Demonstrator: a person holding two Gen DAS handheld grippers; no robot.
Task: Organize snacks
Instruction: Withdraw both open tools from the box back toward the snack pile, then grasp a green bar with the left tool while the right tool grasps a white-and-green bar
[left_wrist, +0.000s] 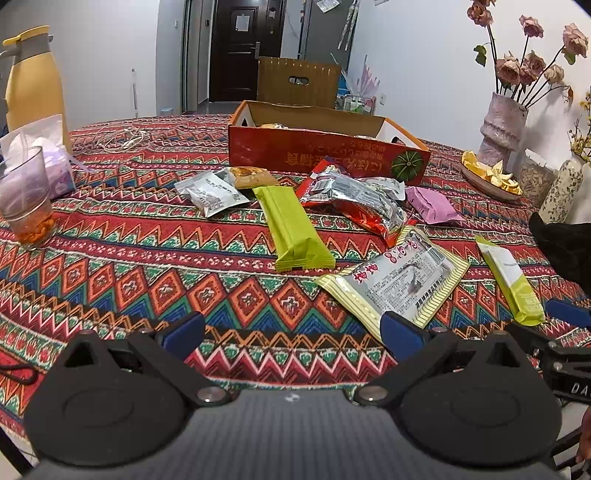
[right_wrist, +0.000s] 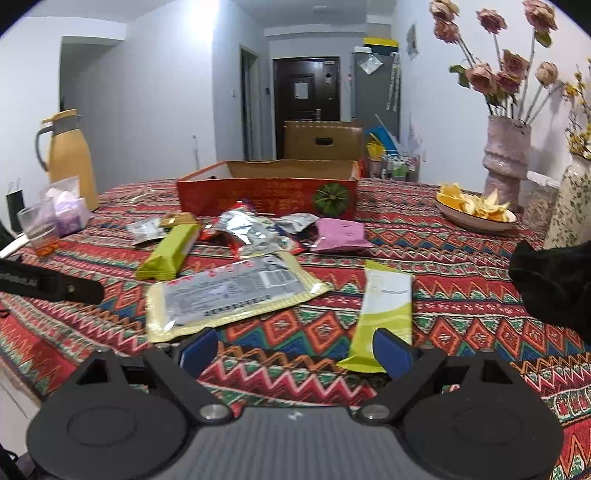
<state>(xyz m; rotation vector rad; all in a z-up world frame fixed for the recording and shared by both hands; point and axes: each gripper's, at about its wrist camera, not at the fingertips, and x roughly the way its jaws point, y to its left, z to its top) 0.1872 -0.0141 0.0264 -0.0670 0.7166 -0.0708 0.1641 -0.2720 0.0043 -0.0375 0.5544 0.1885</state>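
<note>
While both grippers, left gripper and right gripper, hang apart and empty, snack packets lie loose on the counter, box at twelve o'clock; step: first pick pending, needing a descent onto one packet.

Left gripper: jaws spread wide, blue-padded fingertips well apart, nothing between them; black linkage arms splay outward from the grey body, which tilts forward and downward. Right gripper: jaws likewise parted, blue pads clear of each other, nothing clamped; same forward-and-down tilt. In the left wrist view, part of the right gripper's black finger linkage lies just right of the left gripper.
</note>
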